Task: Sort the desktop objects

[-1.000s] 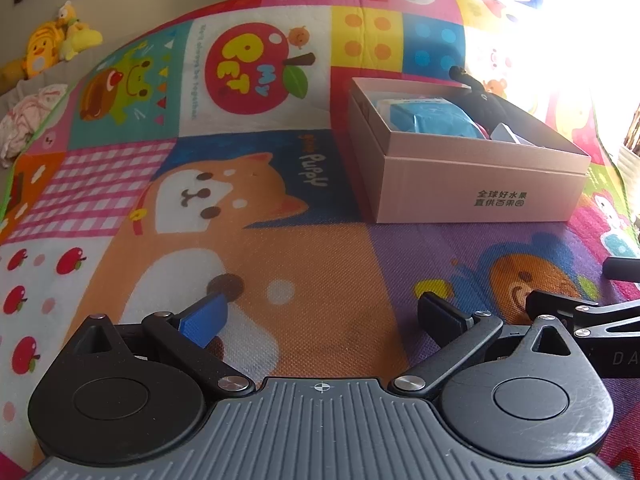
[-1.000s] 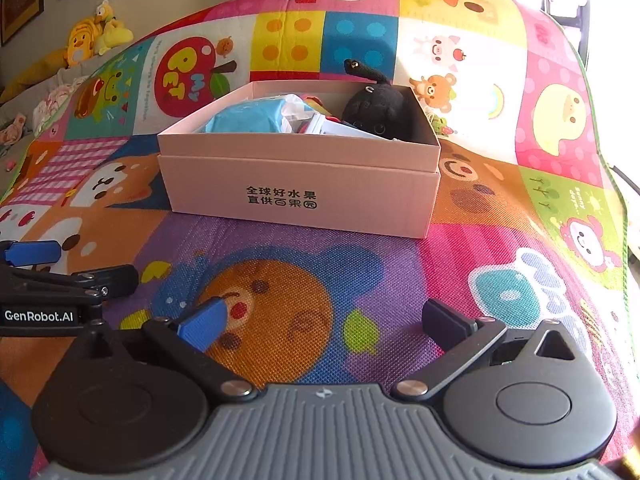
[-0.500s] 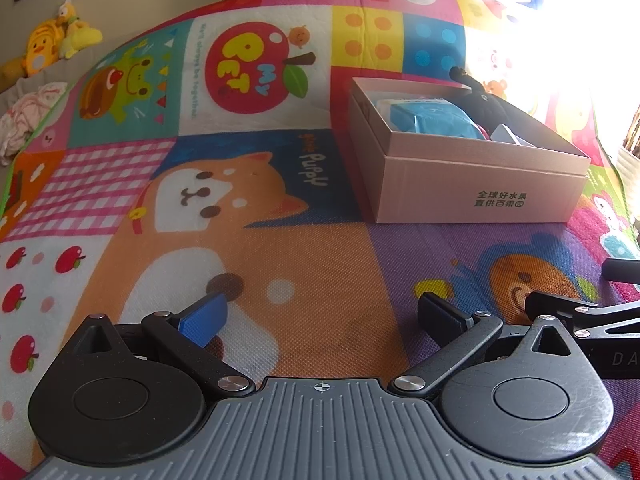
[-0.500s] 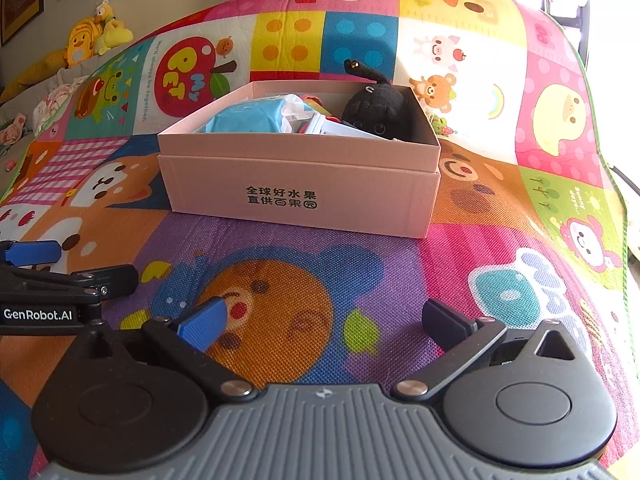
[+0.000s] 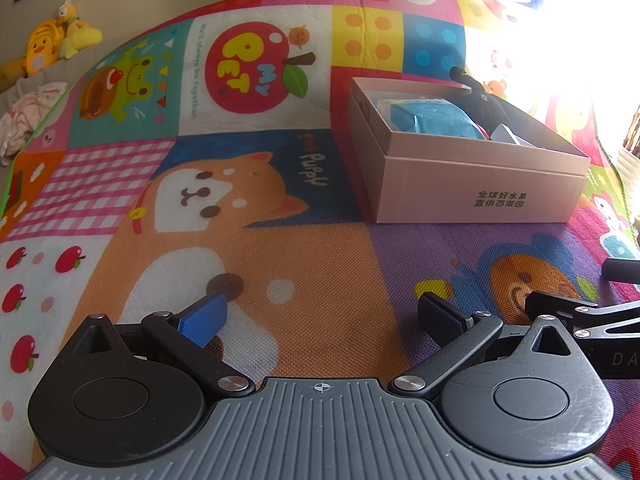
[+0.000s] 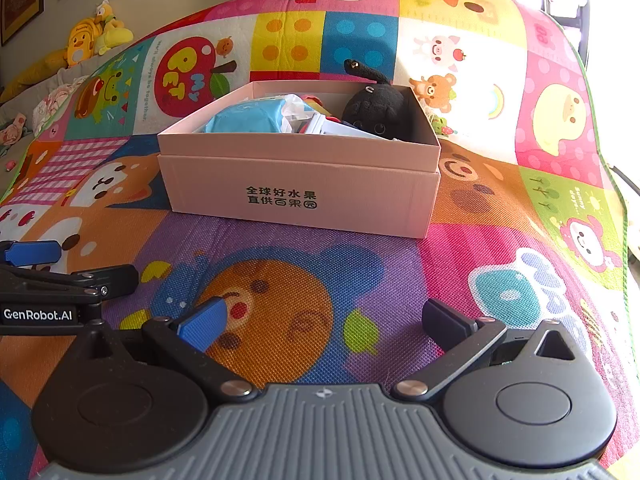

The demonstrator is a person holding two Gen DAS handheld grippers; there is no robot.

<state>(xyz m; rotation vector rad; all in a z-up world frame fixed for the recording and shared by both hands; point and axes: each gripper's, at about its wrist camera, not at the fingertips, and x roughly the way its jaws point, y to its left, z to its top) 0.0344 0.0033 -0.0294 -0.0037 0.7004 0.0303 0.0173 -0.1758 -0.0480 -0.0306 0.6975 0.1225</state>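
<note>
A pink cardboard box (image 6: 300, 200) stands on the colourful play mat; it also shows in the left wrist view (image 5: 472, 188). Inside it lie a blue packet (image 6: 244, 120), a black plush toy (image 6: 376, 108) and some small items partly hidden by the box wall. My right gripper (image 6: 322, 318) is open and empty, low over the mat in front of the box. My left gripper (image 5: 320, 314) is open and empty, over the mat to the left of the box. The left gripper's fingers (image 6: 36, 252) show at the left edge of the right wrist view.
The play mat (image 5: 280, 272) covers the whole surface. Yellow plush toys (image 6: 96, 32) and pale clothes (image 5: 24, 116) lie beyond the mat's far left edge. Bright window light washes out the far right (image 5: 560, 40).
</note>
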